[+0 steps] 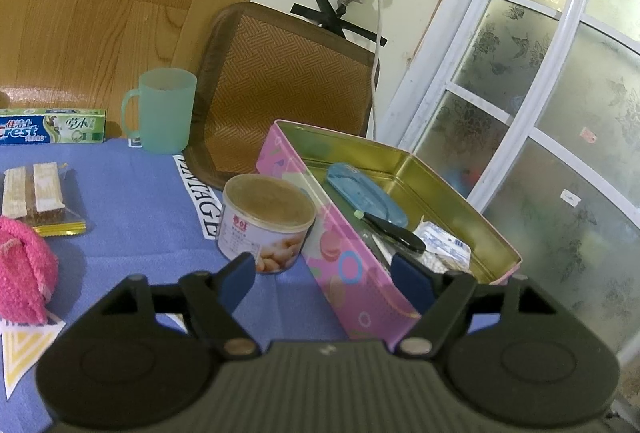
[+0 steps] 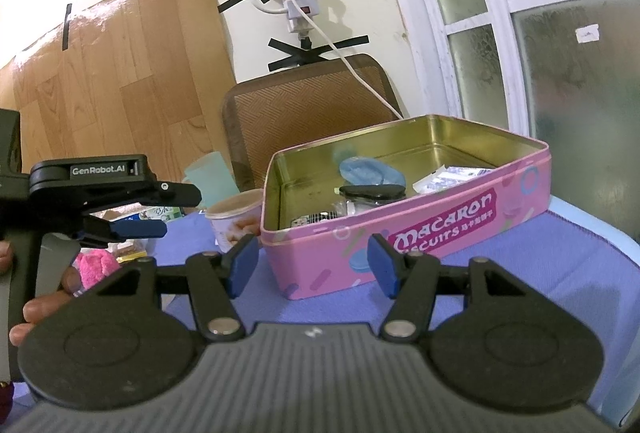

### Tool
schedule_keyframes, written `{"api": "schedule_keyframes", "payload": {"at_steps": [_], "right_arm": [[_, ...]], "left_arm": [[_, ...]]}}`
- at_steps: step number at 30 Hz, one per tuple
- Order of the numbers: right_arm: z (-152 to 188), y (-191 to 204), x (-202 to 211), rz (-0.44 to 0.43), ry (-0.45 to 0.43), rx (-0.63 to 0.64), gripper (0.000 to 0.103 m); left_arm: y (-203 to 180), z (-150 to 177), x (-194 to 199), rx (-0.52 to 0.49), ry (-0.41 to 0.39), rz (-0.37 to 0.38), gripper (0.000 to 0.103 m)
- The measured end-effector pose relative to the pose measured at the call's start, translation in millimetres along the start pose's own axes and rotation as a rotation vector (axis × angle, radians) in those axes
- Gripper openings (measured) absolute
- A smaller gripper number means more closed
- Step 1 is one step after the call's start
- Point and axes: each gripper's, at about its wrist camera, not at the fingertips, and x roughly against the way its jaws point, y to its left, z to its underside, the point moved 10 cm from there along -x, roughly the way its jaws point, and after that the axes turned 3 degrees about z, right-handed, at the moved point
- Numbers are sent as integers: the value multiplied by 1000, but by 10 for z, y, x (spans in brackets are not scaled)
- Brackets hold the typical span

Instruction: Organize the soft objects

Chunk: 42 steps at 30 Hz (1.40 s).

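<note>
Both grippers, left gripper (image 1: 324, 273) and right gripper (image 2: 310, 259), hover with fingers apart and empty before the open tin (image 2: 404, 233), probably awaiting the pink knitted thing (image 1: 24, 269).

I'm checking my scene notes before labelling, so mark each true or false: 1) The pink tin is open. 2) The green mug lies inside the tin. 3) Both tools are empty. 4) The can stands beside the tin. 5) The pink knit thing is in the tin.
1) The tin is open: true.
2) The mug lies in the tin: false; it stands on the table behind the can.
3) The left tool and right tool are empty: true.
4) The can stands beside the tin: true.
5) The knit thing is in the tin: false; it lies on the blue cloth.
</note>
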Motion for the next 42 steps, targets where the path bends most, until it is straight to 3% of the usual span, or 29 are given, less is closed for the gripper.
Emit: {"api": "schedule_keyframes", "payload": {"at_steps": [32, 42], "right_arm": [[15, 43, -37, -18, 9, 25, 63], [-5, 156, -7, -46, -2, 49, 63]], "left_arm": [[41, -12, 100, 21, -18, -5, 77], [171, -40, 364, 48, -63, -23, 77]]}}
